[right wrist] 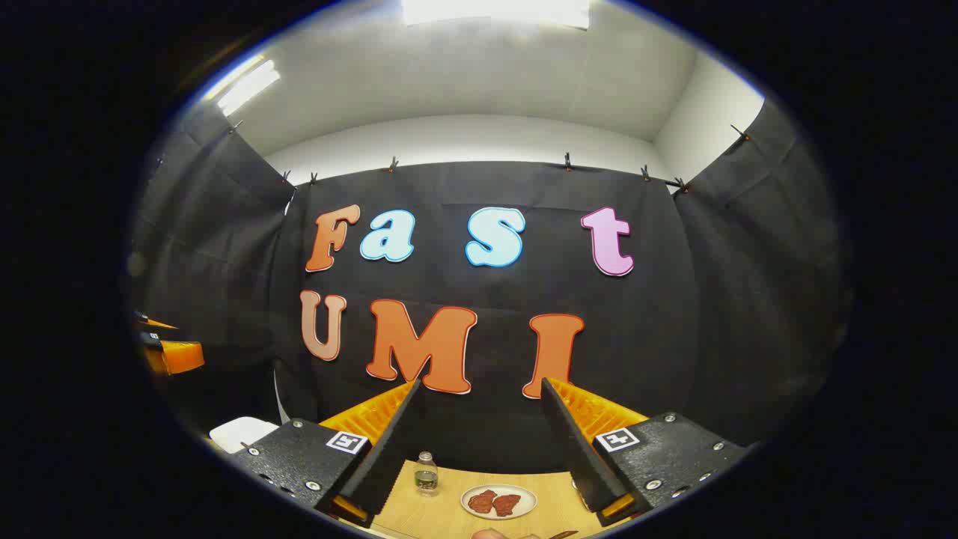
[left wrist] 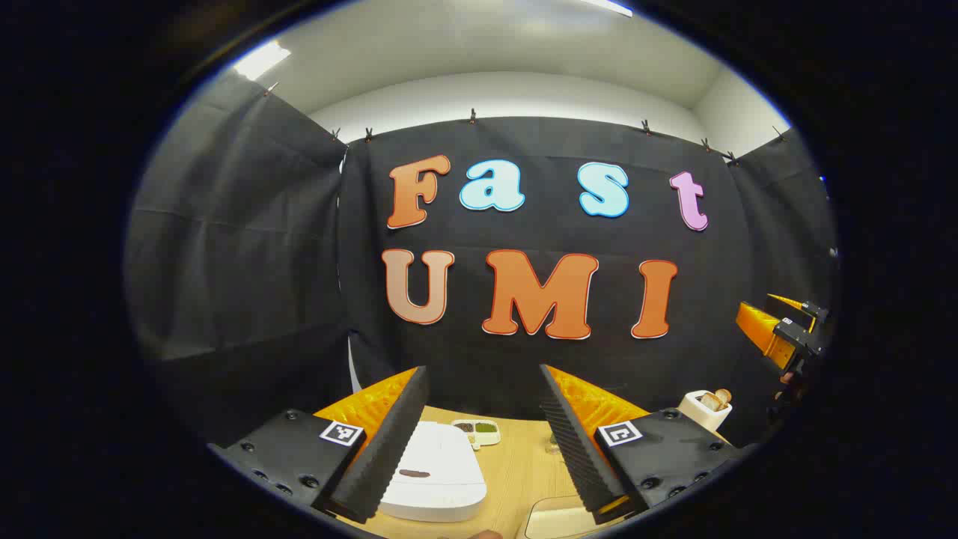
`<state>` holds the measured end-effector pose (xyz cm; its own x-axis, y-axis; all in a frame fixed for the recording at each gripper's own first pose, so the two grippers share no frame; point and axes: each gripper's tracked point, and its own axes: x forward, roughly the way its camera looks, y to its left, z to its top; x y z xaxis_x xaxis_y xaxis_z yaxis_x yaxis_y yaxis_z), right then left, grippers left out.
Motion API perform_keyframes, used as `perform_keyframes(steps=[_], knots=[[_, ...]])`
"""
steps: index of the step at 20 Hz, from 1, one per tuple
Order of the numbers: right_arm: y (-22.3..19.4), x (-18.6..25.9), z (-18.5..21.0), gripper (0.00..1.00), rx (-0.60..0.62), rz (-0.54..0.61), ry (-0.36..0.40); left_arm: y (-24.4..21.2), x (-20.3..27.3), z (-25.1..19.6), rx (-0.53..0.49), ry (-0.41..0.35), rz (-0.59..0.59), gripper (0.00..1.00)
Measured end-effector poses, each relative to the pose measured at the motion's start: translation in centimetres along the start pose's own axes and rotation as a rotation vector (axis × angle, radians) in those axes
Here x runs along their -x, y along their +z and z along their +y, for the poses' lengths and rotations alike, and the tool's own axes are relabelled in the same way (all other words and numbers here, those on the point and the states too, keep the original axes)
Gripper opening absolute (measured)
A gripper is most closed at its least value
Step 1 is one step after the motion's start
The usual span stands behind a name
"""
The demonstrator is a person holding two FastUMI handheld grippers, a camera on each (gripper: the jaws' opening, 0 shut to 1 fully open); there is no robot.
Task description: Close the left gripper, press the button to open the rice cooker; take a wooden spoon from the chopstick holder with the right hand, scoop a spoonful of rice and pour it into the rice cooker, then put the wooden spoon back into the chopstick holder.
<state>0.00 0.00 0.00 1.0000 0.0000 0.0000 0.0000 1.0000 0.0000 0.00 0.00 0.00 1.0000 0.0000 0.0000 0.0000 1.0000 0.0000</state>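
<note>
Below the left gripper [left wrist: 483,434], on the bench [left wrist: 524,464], sits the white cooker [left wrist: 438,475], lid down, button [left wrist: 414,473] dark on its near top. Fingers wide apart, empty. Small divided dish [left wrist: 479,431] lies just beyond the cooker. Far right: white holder [left wrist: 703,410] with the spoon [left wrist: 722,396] sticking out; right gripper [left wrist: 782,329] hangs above it.

Right gripper view: own fingers [right wrist: 389,442] apart, nothing between them. Bottle [right wrist: 426,473] and plate [right wrist: 498,501] on the bench below; cooker corner at left edge.

Judgement: first step not begun. Next: bring left fingers together, descend, press tip on button.
</note>
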Motion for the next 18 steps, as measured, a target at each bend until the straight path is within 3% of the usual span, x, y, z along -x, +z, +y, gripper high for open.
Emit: perform_keyframes(steps=[6,7,8,11,18], knots=[[-1.0,1.0,-1.3,0.97,0.018,0.025,-0.023,-1.2,-0.1,-3.2,-0.049,-0.07,0.02,0.97],[-1.0,1.1,-1.4,0.92,0.019,0.027,-0.026,-1.1,-0.1,-3.5,-0.054,-0.08,0.017,0.97],[-1.1,1.1,-1.5,0.98,0.019,0.03,-0.027,-1.2,-0.2,-3.8,-0.055,-0.085,0.016,0.97],[-1.4,0.9,-1.2,0.95,0.017,0.037,-0.02,-1.5,-0.1,-3.9,-0.051,-0.09,0.022,0.97],[-1.1,0.1,0.4,0.98,-0.008,0.034,0.011,-0.6,0.5,-2.9,-0.065,-0.068,-0.009,0.97]])
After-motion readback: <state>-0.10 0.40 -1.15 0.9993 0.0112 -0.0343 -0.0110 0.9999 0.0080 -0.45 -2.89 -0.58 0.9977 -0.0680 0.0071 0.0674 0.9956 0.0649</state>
